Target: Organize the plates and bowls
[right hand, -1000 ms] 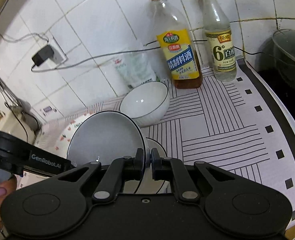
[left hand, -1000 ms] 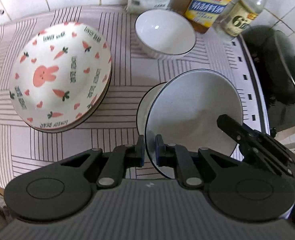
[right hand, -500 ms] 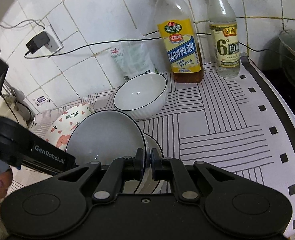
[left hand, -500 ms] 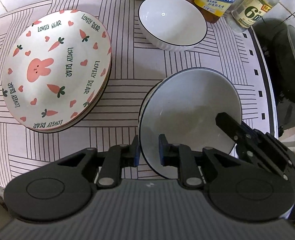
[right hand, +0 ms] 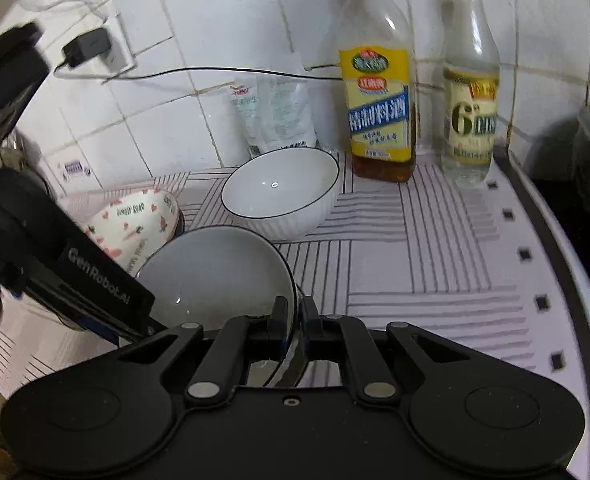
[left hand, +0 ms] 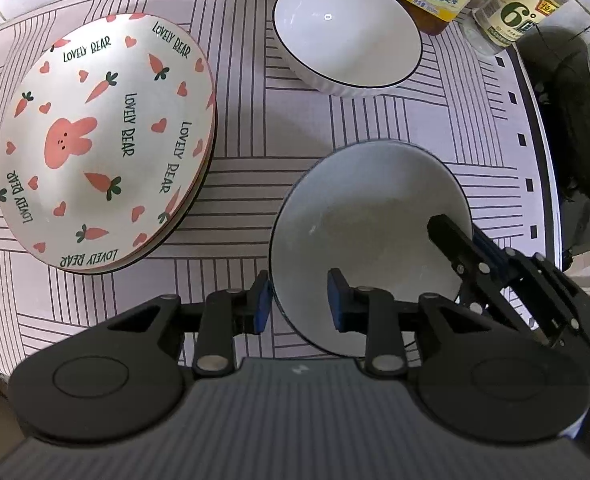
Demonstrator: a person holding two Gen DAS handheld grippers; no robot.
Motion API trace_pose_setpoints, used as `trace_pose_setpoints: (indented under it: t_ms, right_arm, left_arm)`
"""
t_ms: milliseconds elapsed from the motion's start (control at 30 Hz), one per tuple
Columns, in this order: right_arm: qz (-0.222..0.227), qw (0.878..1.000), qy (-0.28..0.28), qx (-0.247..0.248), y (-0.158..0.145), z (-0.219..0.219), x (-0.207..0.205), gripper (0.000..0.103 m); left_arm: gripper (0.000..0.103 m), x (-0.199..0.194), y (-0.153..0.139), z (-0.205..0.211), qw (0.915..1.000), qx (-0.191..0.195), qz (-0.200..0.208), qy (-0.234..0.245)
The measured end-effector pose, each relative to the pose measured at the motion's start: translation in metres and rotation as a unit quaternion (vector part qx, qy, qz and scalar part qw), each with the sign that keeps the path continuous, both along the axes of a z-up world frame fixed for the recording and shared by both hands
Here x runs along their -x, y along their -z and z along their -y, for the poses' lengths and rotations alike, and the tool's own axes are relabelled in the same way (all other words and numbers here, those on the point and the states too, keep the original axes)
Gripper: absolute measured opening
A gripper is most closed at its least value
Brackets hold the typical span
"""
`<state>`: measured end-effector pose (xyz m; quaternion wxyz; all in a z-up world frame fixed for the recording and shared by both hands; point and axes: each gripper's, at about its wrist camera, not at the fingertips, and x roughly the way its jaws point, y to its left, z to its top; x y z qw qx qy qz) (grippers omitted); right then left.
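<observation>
A white bowl with a thin dark rim (left hand: 371, 248) (right hand: 215, 276) stands near the front of the striped counter mat (left hand: 295, 132). My left gripper (left hand: 299, 304) points steeply down over its near rim. Its jaws are opening, with the rim still between them close to the left pad (left hand: 263, 304). My right gripper (right hand: 293, 316) is shut on the opposite rim and shows in the left wrist view (left hand: 471, 248). Any bowl beneath is hidden. A second white bowl (left hand: 347, 36) (right hand: 283, 192) sits at the back. Stacked carrot-and-rabbit plates (left hand: 103, 140) (right hand: 135, 224) lie to the left.
Two bottles (right hand: 379, 112) (right hand: 471, 112) and a plastic bag (right hand: 275, 116) stand against the tiled wall. A dark pot (left hand: 575, 128) sits beyond the mat's right edge. A charger and cable (right hand: 91, 46) hang on the wall. The counter's front edge is near the left gripper.
The left jaws have parted from the bowl's rim. Both grippers sank with the bowl, and the lower bowl seen under it before is now covered. The right gripper's grip is unchanged.
</observation>
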<state>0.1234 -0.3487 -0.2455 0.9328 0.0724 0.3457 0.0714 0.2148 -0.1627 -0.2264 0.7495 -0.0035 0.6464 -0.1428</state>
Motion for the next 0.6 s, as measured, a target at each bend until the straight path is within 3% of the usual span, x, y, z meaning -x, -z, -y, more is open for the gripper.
trace_pose_setpoints:
  t_ms: [100, 233, 400, 500, 533, 600]
  right_arm:
    - [0.009, 0.999, -0.019, 0.042, -0.002, -0.006, 0.0, 0.011]
    - [-0.004, 0.999, -0.027, 0.039, -0.002, -0.002, -0.004, 0.014]
    - [-0.012, 0.999, -0.024, -0.024, -0.017, 0.015, -0.001, 0.017]
    - [0.011, 0.997, -0.025, -0.078, -0.035, 0.028, -0.006, 0.033]
    - [0.019, 0.995, -0.024, -0.09, -0.041, 0.032, -0.009, 0.038]
    - [0.019, 0.994, -0.021, -0.105, -0.045, 0.037, -0.019, 0.042]
  left_arm:
    - [0.036, -0.002, -0.001, -0.002, 0.9999, 0.011, -0.004, -0.001]
    - [0.038, -0.004, -0.006, -0.005, 0.9998, 0.019, -0.006, 0.002]
    - [0.041, -0.011, -0.032, -0.014, 0.999, 0.038, 0.019, 0.013]
    - [0.043, -0.02, -0.051, -0.023, 0.9972, 0.05, 0.056, 0.01]
    - [0.049, -0.024, -0.056, -0.024, 0.9967, 0.046, 0.066, 0.007]
    - [0.053, -0.035, -0.063, -0.025, 0.9964, 0.033, 0.078, 0.009]
